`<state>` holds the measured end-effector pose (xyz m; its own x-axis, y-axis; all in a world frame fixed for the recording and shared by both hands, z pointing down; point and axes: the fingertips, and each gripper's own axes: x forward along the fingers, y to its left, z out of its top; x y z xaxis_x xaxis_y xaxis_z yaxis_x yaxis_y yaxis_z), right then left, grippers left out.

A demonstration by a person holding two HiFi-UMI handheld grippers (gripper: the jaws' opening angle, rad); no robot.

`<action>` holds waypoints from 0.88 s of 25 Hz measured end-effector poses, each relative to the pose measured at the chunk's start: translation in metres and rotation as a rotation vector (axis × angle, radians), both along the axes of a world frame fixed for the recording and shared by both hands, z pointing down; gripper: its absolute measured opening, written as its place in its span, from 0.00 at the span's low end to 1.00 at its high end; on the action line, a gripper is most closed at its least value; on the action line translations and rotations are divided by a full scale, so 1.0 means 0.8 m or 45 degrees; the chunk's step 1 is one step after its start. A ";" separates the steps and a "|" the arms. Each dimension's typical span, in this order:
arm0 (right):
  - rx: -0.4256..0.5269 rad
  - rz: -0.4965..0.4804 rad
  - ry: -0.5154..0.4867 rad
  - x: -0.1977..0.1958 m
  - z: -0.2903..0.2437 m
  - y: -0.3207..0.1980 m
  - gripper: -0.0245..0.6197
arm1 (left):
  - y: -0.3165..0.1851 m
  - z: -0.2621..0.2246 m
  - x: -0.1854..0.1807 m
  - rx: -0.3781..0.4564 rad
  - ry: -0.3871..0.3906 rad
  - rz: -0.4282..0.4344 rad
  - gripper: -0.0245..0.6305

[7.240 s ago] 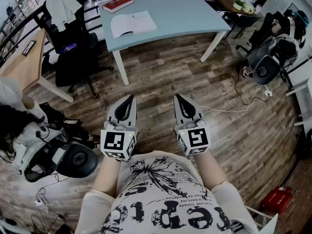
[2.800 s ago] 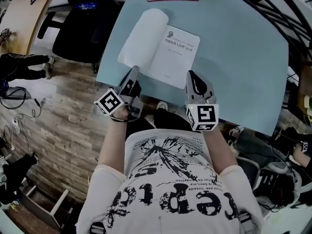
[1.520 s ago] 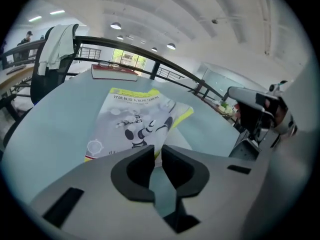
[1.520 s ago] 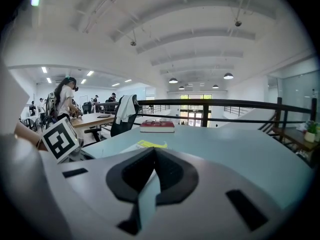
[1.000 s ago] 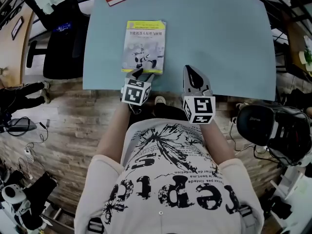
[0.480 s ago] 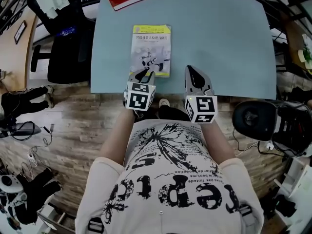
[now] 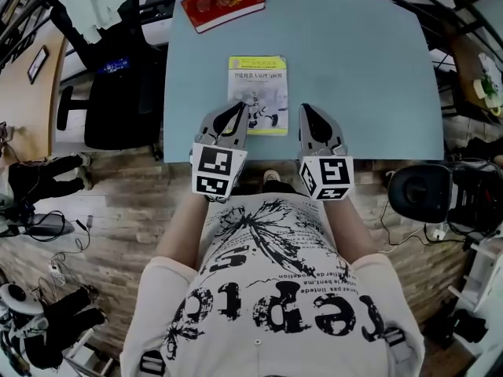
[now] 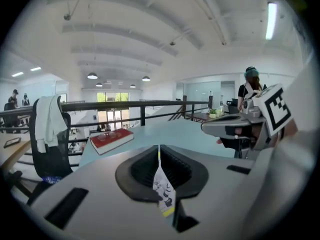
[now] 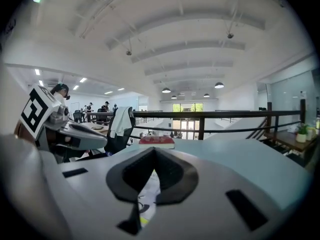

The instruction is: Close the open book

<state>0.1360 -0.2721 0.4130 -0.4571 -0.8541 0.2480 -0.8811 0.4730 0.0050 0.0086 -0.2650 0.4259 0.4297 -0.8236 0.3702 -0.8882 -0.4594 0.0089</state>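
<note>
Pale blue surface (image 7: 361,69) seen from above, standing on a wood-plank floor (image 7: 118,203), with a black office chair (image 7: 110,93) at its left side. The book (image 7: 258,93), the task's object, lies flat near the surface's front edge with its yellow-and-white front cover upward. It is judged to be already closed, so that the task appears complete. A second, red book (image 7: 223,3) lies well apart, toward the far left corner.

The book's long axis runs away from the person, roughly parallel to both tongs. The book lies ahead of the tongs and between their two lines.

The left tongs (image 7: 240,107) are the nearer. In the head view their tip overlaps the book's near left corner, though whether they touch it cannot be told. Their jaws have just been closing and now stand together. Nothing is gripped: the left gripper view shows only a sliver of the printed cover through the slit.

The right tongs (image 7: 307,111) stand just beside the near right corner, clear of the book. Their jaws also meet at the tips and hold nothing.

Any further contact, should the cover need pressing flat, would therefore fall most readily to the left tongs.
</note>
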 end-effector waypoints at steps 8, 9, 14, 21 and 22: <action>0.131 0.019 0.011 -0.026 -0.039 0.004 0.05 | 0.007 -0.080 -0.057 0.270 0.118 -0.017 0.08; 0.145 0.019 0.014 -0.029 -0.042 0.005 0.05 | 0.010 -0.088 -0.062 0.300 0.130 -0.018 0.08; 0.202 -0.010 0.011 -0.041 -0.056 0.011 0.05 | 0.021 -0.114 -0.084 0.422 0.164 -0.029 0.07; 0.200 -0.011 0.042 -0.046 -0.059 0.008 0.05 | 0.016 -0.113 -0.088 0.453 0.137 -0.015 0.08; 0.203 -0.016 0.046 -0.046 -0.061 0.007 0.05 | 0.015 -0.114 -0.087 0.455 0.142 -0.011 0.08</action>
<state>0.0993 -0.2666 0.3644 -0.4614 -0.8781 0.1263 -0.8729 0.4748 0.1125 -0.0610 -0.2529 0.3345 0.4433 -0.8963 0.0098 -0.8948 -0.4431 -0.0538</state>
